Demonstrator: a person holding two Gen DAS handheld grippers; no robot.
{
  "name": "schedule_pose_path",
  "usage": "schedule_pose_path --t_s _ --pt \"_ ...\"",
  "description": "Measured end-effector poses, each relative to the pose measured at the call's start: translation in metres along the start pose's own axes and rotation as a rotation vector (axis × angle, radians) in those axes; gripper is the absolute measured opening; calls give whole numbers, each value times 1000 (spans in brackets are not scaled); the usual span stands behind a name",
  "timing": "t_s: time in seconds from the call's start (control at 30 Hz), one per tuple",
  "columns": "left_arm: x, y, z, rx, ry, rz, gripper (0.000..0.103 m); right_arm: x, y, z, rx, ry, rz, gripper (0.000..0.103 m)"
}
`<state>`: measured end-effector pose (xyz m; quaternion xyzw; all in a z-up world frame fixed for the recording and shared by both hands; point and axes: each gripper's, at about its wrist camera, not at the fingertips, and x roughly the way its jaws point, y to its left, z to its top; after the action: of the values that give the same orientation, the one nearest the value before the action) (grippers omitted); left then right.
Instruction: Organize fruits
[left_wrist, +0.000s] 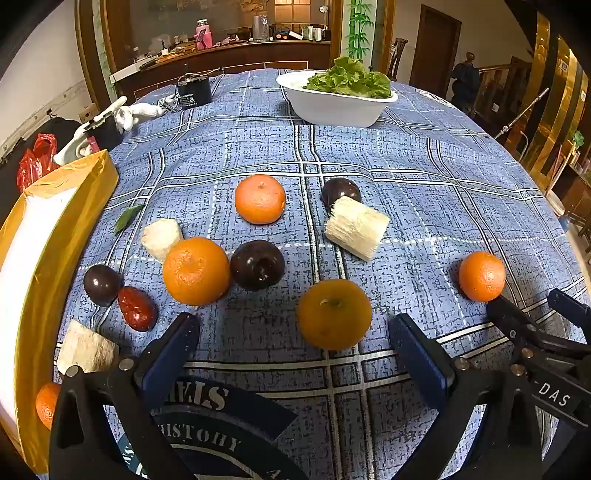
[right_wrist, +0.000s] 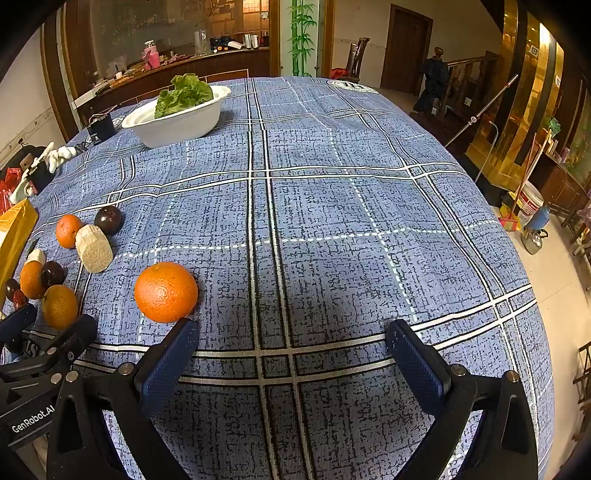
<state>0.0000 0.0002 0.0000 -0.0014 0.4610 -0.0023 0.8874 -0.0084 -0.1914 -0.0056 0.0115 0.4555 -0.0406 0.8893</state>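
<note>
Left wrist view is showing the left gripper with jaws spread wide and holding nothing, the nearest orange sitting just ahead between the fingertips, stem end facing up-camera; being nearly round, it is showing no clear long axis. Right gripper is likewise gaping empty, its lone orange lying just beside the left fingertip. Risk: a clipped orange is likely rolling across the tablecloth into the plums.

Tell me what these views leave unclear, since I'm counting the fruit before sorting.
- Orange, left wrist view: half hidden by the left gripper.
- Yellow box, left wrist view: cut by the edge, contents unseen.
- Dark fruits, right wrist view: clipped at the edge, too small to identify.
</note>
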Motion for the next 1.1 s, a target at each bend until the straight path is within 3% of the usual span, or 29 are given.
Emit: schedule_pose_path --t_s 0.63,0.87,1.1 --pt "0 0 0 2 1 1 103 0 0 0 3 4 4 103" --pt "1 1 3 36 58 -17 103 0 0 0 3 4 4 103" --pt "-6 0 -5 34 57 -15 103 0 0 0 3 4 4 103"
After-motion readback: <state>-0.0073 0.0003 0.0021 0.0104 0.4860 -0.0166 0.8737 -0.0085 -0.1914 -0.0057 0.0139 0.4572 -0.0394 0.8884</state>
